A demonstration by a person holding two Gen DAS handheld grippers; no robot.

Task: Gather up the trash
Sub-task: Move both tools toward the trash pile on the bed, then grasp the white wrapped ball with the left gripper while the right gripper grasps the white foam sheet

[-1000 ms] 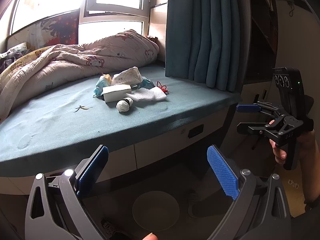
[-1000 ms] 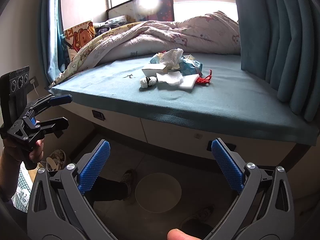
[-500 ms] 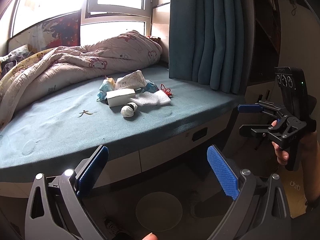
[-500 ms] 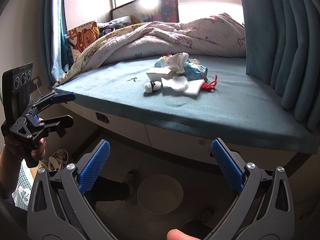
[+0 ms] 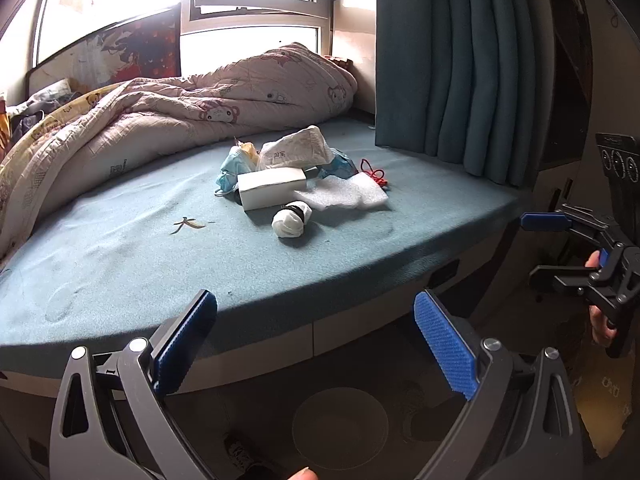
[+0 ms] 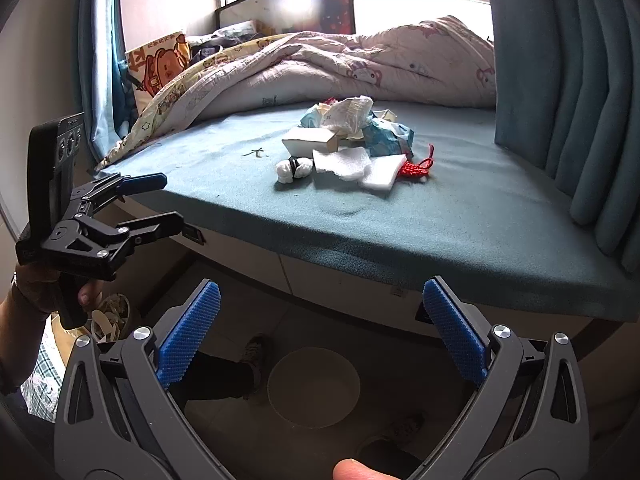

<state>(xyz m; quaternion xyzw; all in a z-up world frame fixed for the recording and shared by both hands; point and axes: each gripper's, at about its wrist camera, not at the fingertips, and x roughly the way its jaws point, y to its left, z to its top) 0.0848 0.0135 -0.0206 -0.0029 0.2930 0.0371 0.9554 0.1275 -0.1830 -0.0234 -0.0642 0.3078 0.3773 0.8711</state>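
A pile of trash lies in the middle of the teal bed mat (image 5: pixel 120 272): a white box (image 5: pixel 272 189), a white plastic wrapper (image 5: pixel 296 148), a blue mask (image 5: pixel 230 168), white foam sheets (image 5: pixel 344 196), a red knot cord (image 5: pixel 374 172) and a white wad with a black band (image 5: pixel 290 220). The pile also shows in the right wrist view (image 6: pixel 352 136). A small peel scrap (image 5: pixel 188 224) lies apart to the left. My left gripper (image 5: pixel 316 340) is open and empty, short of the bed edge. My right gripper (image 6: pixel 320 328) is open and empty, also short of the edge.
A rumpled quilt (image 5: pixel 160 120) covers the back of the bed. A teal curtain (image 5: pixel 460 68) hangs at the right. Drawers (image 6: pixel 340 280) sit under the mat. A round pale bin (image 6: pixel 314 386) stands on the floor below. Shoes lie beside it.
Both grippers have moved forward and up toward the bed; the trash pile looks nearer. Both stay open.
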